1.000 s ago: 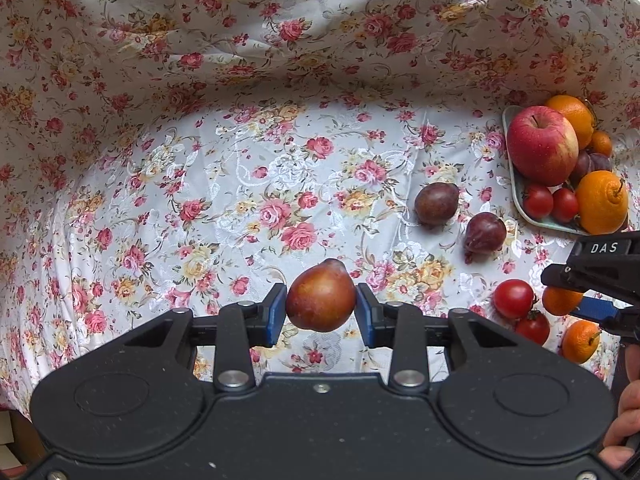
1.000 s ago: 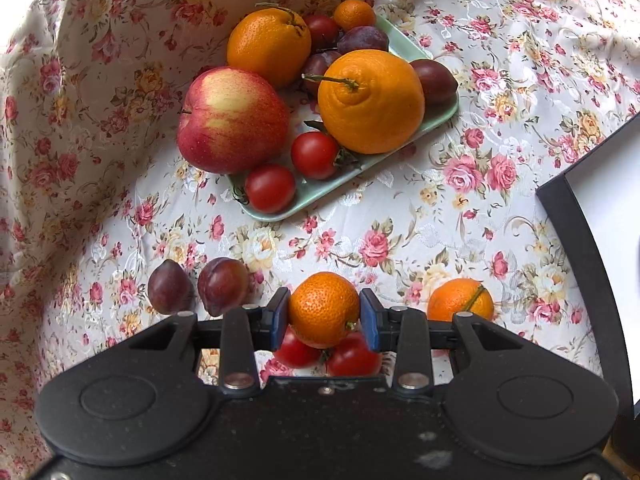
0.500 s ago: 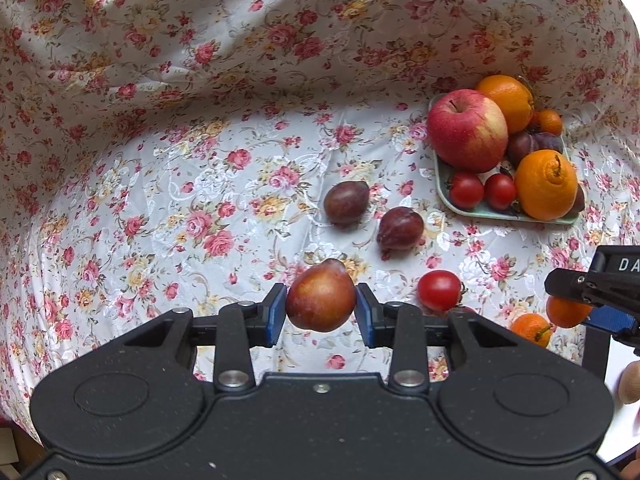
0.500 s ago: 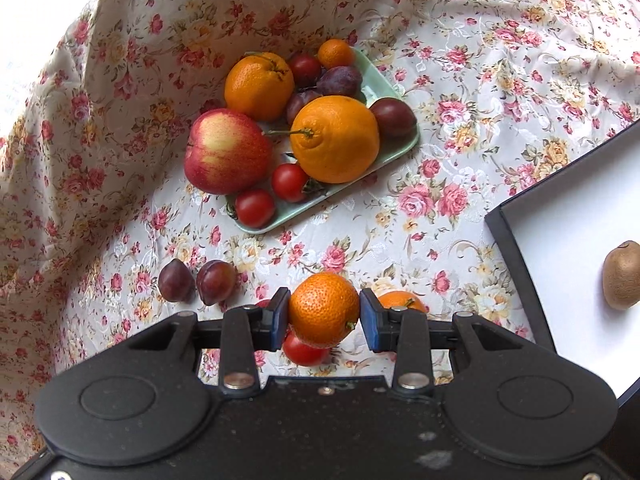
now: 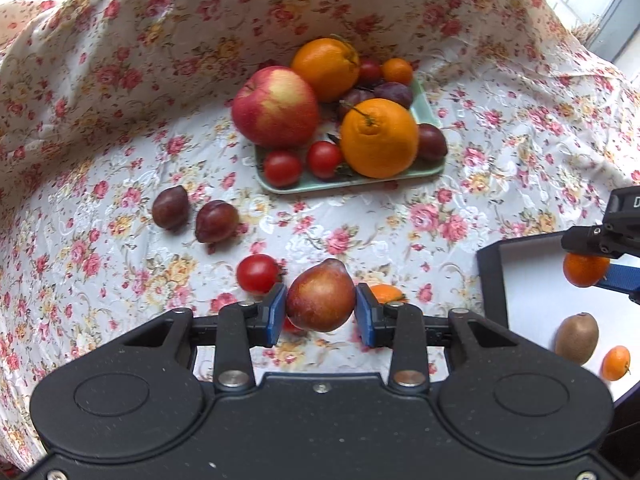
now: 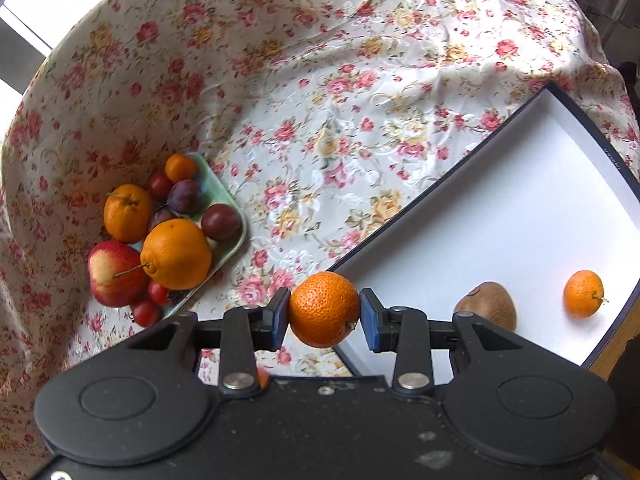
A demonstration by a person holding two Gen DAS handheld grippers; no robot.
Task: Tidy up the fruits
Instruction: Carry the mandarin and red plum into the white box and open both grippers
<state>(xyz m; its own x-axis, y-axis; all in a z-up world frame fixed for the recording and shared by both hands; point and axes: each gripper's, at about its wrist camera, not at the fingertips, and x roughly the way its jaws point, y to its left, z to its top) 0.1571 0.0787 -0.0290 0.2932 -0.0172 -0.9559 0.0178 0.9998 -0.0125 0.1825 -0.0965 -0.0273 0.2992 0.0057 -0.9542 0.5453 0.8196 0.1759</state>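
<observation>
Plums (image 5: 194, 216) on cloth, left view only

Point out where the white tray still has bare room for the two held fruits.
The white tray is bare across its far half, beyond the kiwi and small mandarin near its close edge. The green plate is crowded.

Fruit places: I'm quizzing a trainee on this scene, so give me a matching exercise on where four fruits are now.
Things:
1. red pear
2. kiwi
3. apple
4. two loose plums

Places:
A. on the floral cloth
B. between the left gripper's fingers
C. on the green tray
D. in the white box

Pairs: 1-B, 2-D, 3-C, 4-A
</observation>
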